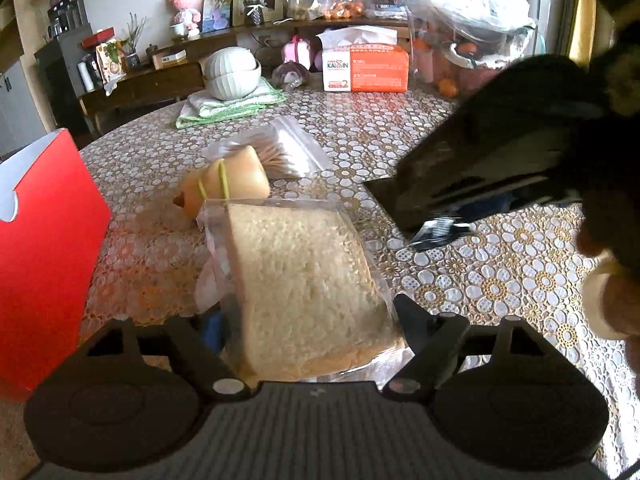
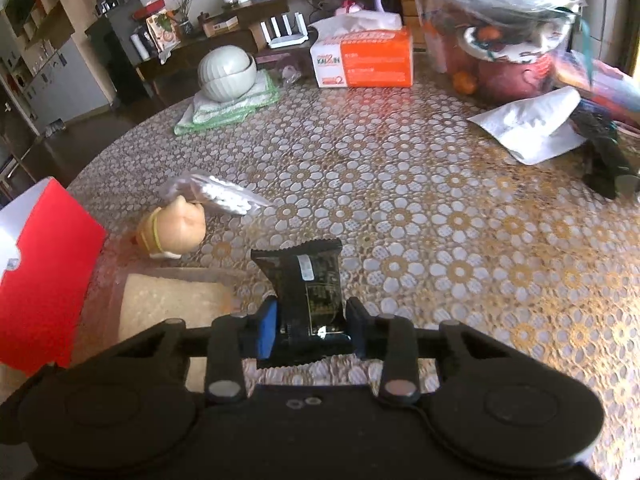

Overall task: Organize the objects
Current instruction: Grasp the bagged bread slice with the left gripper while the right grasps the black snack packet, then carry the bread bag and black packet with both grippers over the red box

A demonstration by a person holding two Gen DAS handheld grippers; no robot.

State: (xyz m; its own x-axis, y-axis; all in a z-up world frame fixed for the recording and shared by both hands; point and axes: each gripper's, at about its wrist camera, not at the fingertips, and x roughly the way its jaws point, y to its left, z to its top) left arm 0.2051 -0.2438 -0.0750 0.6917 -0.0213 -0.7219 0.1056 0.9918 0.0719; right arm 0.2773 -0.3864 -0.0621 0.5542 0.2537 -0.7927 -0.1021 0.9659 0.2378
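Gripping a black snack packet (image 2: 310,286) between its blue pads, the right tool (image 2: 312,328) holds it just above the desk (image 2: 440,220). The left tool (image 1: 304,344) is clenched on a bagged slice of bread (image 1: 304,280). Beyond the bread lie a peach-coloured squeeze toy (image 1: 228,184) and a bag of cotton swabs (image 1: 276,148). A red box (image 1: 44,240) stands at the left edge.
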